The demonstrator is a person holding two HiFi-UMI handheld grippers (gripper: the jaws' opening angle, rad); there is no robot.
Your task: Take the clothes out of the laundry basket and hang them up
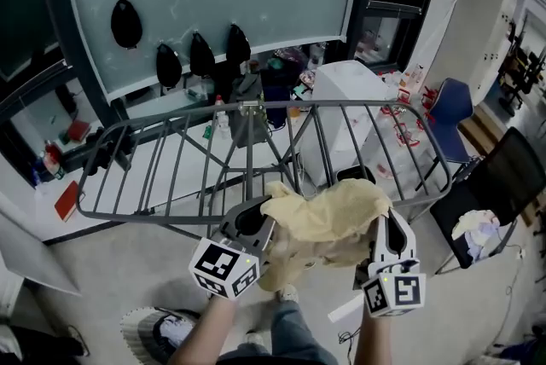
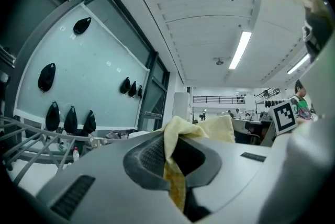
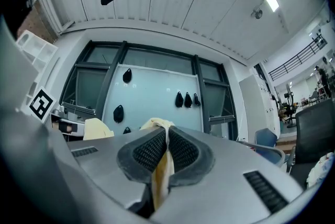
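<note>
A pale yellow cloth [image 1: 320,223] hangs stretched between my two grippers, just in front of the grey wire drying rack [image 1: 256,154]. My left gripper [image 1: 256,218] is shut on the cloth's left edge; in the left gripper view the yellow cloth [image 2: 175,165] is pinched between the pads. My right gripper [image 1: 381,227] is shut on the right edge, and the right gripper view shows the yellow cloth [image 3: 163,165] squeezed in the jaws. Both grippers point roughly level toward the rack. No laundry basket is in view.
Behind the rack stand a glass wall with several black objects [image 1: 126,22] stuck on it, a white box [image 1: 354,90] and a cluttered ledge. A blue chair [image 1: 450,107] and a black chair with clothes [image 1: 486,218] stand at the right. The person's legs and shoe [image 1: 166,329] show below.
</note>
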